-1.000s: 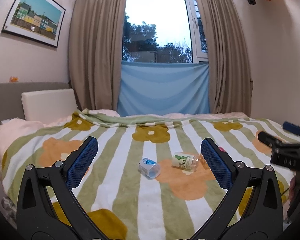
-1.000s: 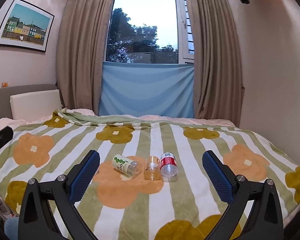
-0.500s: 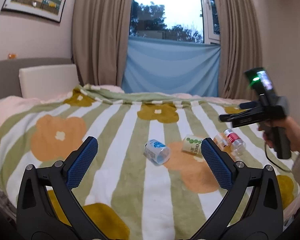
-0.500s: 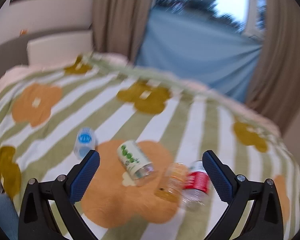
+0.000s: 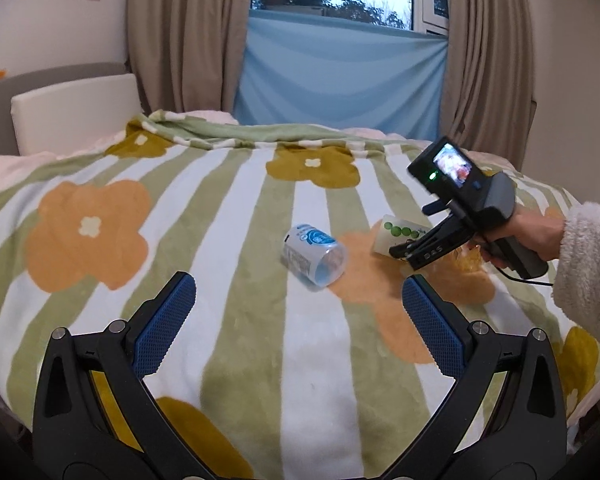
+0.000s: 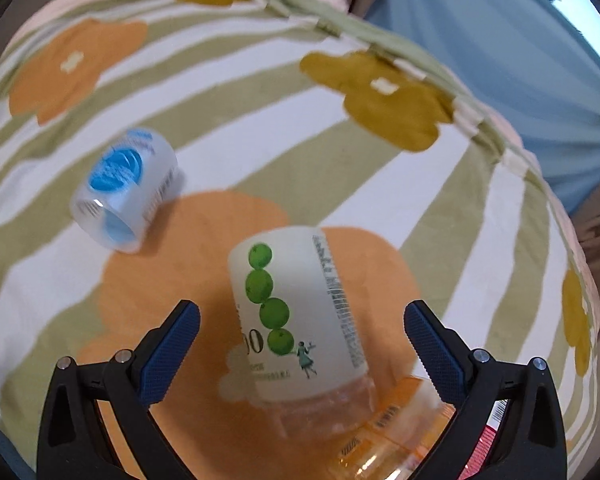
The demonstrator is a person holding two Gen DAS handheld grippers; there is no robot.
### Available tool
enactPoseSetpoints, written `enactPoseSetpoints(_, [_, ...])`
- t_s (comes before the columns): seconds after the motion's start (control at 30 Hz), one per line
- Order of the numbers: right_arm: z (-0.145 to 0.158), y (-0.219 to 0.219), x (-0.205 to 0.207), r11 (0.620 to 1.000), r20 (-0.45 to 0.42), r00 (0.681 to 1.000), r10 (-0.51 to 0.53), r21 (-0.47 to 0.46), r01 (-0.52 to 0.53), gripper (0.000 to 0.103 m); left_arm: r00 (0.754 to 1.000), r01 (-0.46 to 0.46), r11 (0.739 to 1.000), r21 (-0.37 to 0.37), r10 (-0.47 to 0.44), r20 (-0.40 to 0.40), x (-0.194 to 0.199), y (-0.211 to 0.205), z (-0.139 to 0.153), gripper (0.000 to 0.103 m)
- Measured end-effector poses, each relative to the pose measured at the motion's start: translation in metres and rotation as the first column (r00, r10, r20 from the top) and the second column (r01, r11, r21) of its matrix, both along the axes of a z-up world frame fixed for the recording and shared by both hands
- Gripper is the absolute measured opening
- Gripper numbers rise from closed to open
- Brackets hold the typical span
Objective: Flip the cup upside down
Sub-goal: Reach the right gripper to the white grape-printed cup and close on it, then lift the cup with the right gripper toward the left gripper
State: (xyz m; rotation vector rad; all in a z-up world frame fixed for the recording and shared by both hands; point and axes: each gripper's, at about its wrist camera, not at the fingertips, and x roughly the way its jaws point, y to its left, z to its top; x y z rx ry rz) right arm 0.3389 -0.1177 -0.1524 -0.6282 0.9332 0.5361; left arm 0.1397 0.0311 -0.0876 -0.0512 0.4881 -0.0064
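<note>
A: Where do your right fingers stand against the cup?

B: Your right gripper (image 6: 300, 336) has its fingers spread wide, and the green-dot cup (image 6: 296, 316) lies on its side between them on the bed. Neither blue pad (image 6: 172, 344) touches it. Its mouth points back toward you and its closed base away. From the left wrist view your right gripper (image 5: 404, 248) sits low over that same cup (image 5: 396, 232), held in your right hand (image 5: 528, 232).

A: How does the cup look?

B: Frosted white, with a column of green dots, a barcode strip down one side and a clear ribbed rim. An orange-tinted cup (image 6: 392, 432) lies just beside its mouth, touching or nearly so; I cannot tell which. A red label (image 6: 488, 440) peeks out beyond your right finger.

A: And your left side?

B: Your left gripper (image 5: 296, 316) hovers above the blanket (image 5: 100, 232) with fingers wide apart, gripping nothing. Ahead of them lies the blue-label cup (image 5: 312, 256), also on its side, mouth toward you, left of the green-dot cup and apart from it.

A: Farther back?

B: A white pillow (image 5: 72, 116), then the curtains (image 5: 184, 36) and a blue cloth (image 5: 340, 76) across the window.
</note>
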Motion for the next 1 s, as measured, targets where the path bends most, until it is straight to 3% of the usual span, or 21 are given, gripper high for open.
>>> enactPoseSetpoints(0.07, [-0.01,0.002,0.005,0.999,-0.018,1.0,0.009,-0.035,-0.01,0.092,1.0,0.003,1.0,0.001,-0.003,-0.003,0.0,0.0,0.0,0.103])
enactPoseSetpoints(0.13, [-0.019,0.004,0.009,0.998,-0.05,0.998,0.023,-0.063,-0.026,0.073,1.0,0.006,1.0,0.002,-0.006,-0.006,0.0,0.0,0.0,0.103])
enactPoseSetpoints(0.23, [-0.029,0.007,0.009,0.993,-0.065,0.998,0.027,-0.112,-0.034,0.062,1.0,0.008,1.0,0.003,-0.008,-0.005,0.001,0.0,0.0,0.103])
enactPoseSetpoints(0.47, [-0.01,0.005,-0.008,0.996,-0.083,0.995,0.06,-0.057,-0.065,0.061,1.0,0.018,1.0,0.014,-0.018,-0.005,-0.005,-0.001,0.008,0.103])
enactPoseSetpoints(0.67, [0.023,0.007,-0.08,0.988,-0.092,0.984,0.15,-0.025,-0.153,0.061,0.999,0.052,0.999,0.016,-0.052,-0.015,-0.023,-0.005,0.021,0.103])
enactPoseSetpoints(0.83, [0.021,0.005,-0.132,0.983,-0.165,0.97,0.179,-0.009,-0.183,0.061,0.997,0.079,0.997,0.024,-0.078,-0.026,-0.042,-0.008,0.031,0.103])
enactPoseSetpoints(1.0, [0.0,0.005,-0.162,0.978,-0.197,0.96,0.2,-0.017,-0.208,0.061,0.992,0.125,0.991,0.054,-0.124,-0.031,-0.061,-0.013,0.037,0.103])
